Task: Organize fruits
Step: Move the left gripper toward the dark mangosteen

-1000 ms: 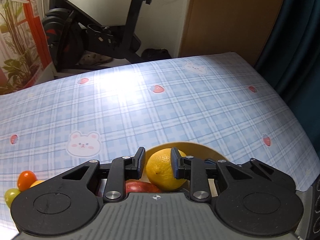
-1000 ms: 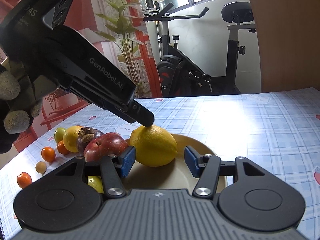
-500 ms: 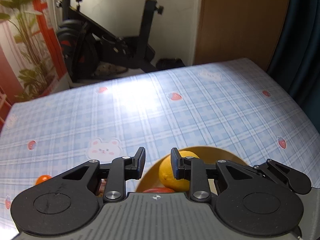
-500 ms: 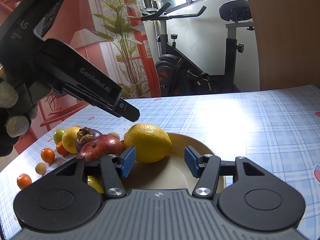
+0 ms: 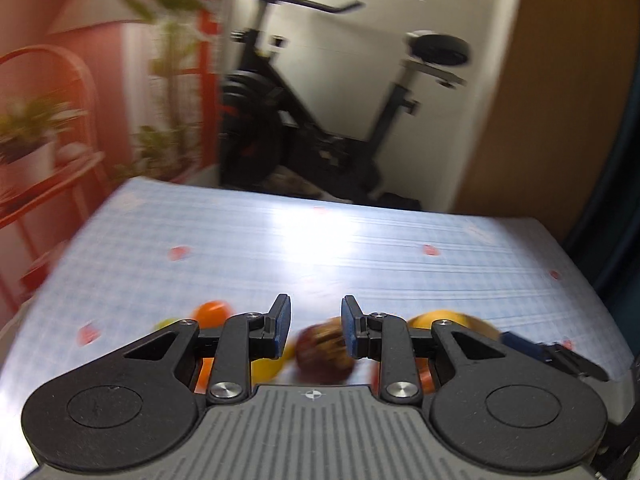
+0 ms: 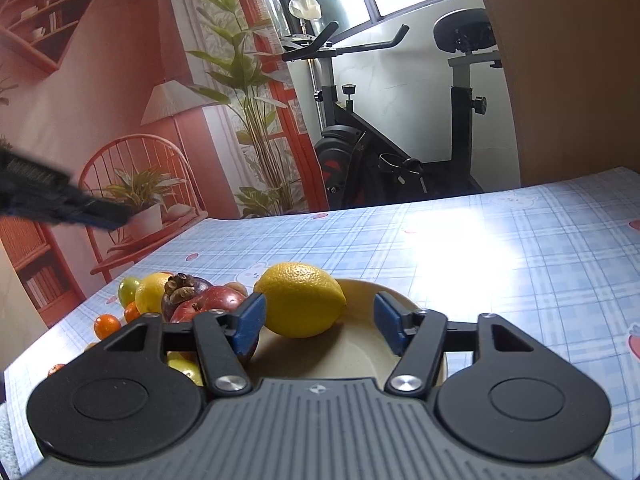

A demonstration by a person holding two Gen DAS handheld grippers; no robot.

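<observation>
A: What sits on the plate (image 6: 404,300)?

B: A round, cream, smooth-glazed plate holds one lemon (image 6: 301,299), oval with a pebbled yellow rind, resting on the plate's left half. Just left of the plate is a glossy red apple (image 6: 218,300), and touching it a dark purple mangosteen (image 6: 185,286) with a dry brown woody cap.

A: And farther out from the plate?

B: Beyond the mangosteen lie a smooth yellow round fruit (image 6: 151,291), a green one (image 6: 128,290), and small orange fruits (image 6: 107,325), all on the tablecloth (image 6: 520,264), a shiny blue plaid sheet printed with bunnies and strawberries.

A: How does the right gripper (image 6: 318,322) stand?

B: Its blue-padded fingers are spread apart, empty, low over the near side of the plate, with the lemon between and beyond them.

A: The left gripper (image 5: 312,330)?

B: It is also parted and holds nothing. Its view is motion-blurred; a dark reddish fruit shows as a smear between the pads, left of the plate. In the right view it appears as a blurred black bar (image 6: 60,200) high to the plate's left.

A: Any writing?

B: None that can be read.
</observation>
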